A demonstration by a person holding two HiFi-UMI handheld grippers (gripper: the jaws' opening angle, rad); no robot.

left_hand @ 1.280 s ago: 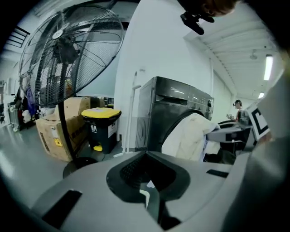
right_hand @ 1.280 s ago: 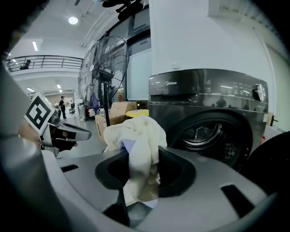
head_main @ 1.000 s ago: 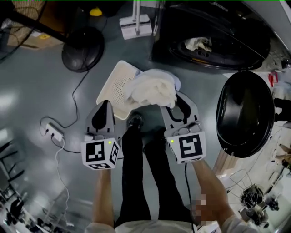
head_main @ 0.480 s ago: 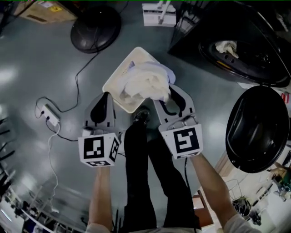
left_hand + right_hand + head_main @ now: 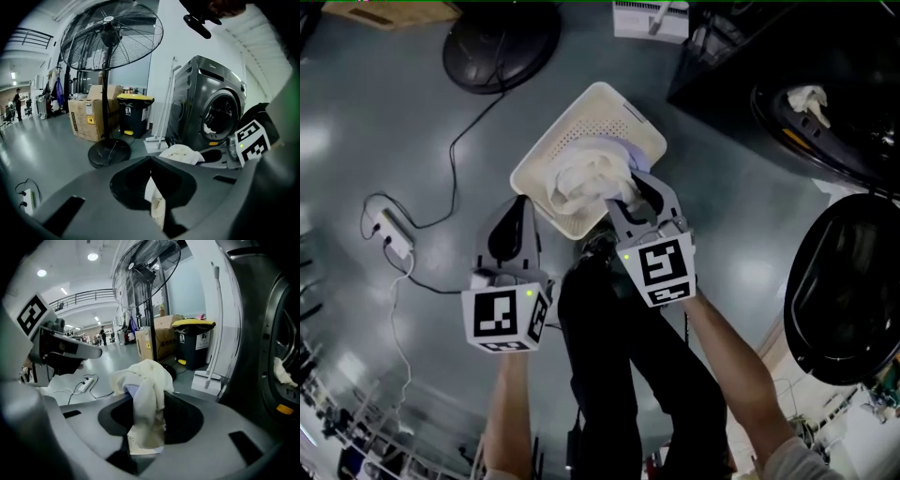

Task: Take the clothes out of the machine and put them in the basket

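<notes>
White clothes bundle (image 5: 586, 178): looks soft, light, floppy | my right gripper (image 5: 636, 192) pinches its bunched end over basket (image 5: 600, 117) | my left gripper (image 5: 520, 206) closed, empty | best hold: thickest folds

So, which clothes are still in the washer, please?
The small white piece in the drum; the cream bundle is clamped in the right gripper over the basket.

Left gripper (image 5: 520, 204) jaws together; right gripper (image 5: 633, 192) clamped on cloth (image 5: 586, 178); both angled down.
</notes>
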